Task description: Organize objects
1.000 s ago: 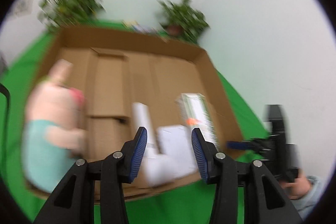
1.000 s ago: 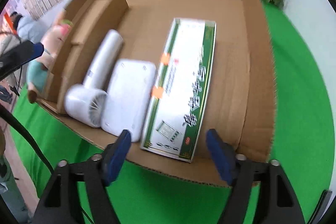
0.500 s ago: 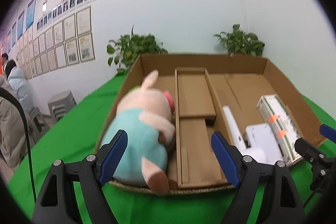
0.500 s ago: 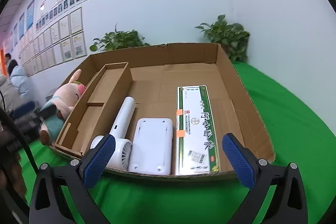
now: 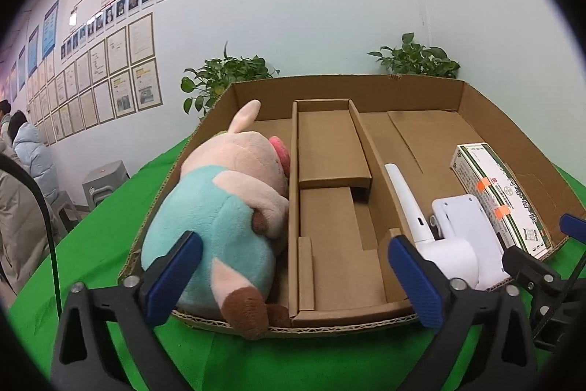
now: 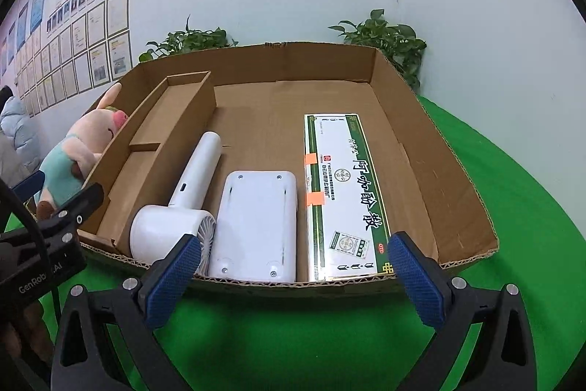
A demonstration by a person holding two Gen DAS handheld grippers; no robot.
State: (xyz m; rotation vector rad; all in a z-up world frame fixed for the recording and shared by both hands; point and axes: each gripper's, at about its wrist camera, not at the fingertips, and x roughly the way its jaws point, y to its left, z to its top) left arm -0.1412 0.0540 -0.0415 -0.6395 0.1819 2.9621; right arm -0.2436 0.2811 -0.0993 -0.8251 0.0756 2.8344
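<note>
left wrist view looked over the near edge of a cardboard tray (image 5: pixel 487 120) that sat on a green cloth (image 5: pixel 329 361). the left gripper (image 5: pixel 293 277) was empty and its jaws were opening, already very wide, with nothing between the pads. just ahead of it, a little to the left, a plush pig (image 5: pixel 227 207) lay in the left compartment of the tray, its long axis pointing away from the gripper and its feet at the near edge. the left hand was clearly the nearer one to the pig.

the right wrist view showed the right gripper (image 6: pixel 293 281) also empty, jaws at their widest, held just in front of the tray's near wall. straight ahead of it lay three things side by side in the wide right compartment, all with their long axes pointing away from the gripper: a white hair dryer (image 6: pixel 183 207) with its round head at the near side, a white flat device (image 6: pixel 256 226), and a green and white box (image 6: pixel 340 193). the narrow middle compartment (image 5: pixel 329 207) had nothing in it.

everything seemed to be inside the tray already, so i judged the sorting nearly finished. behind the tray stood two potted plants (image 5: pixel 227 76) and a pale wall with framed papers (image 5: pixel 110 76). a person in a light jacket (image 5: pixel 33 156) sat at the far left.
</note>
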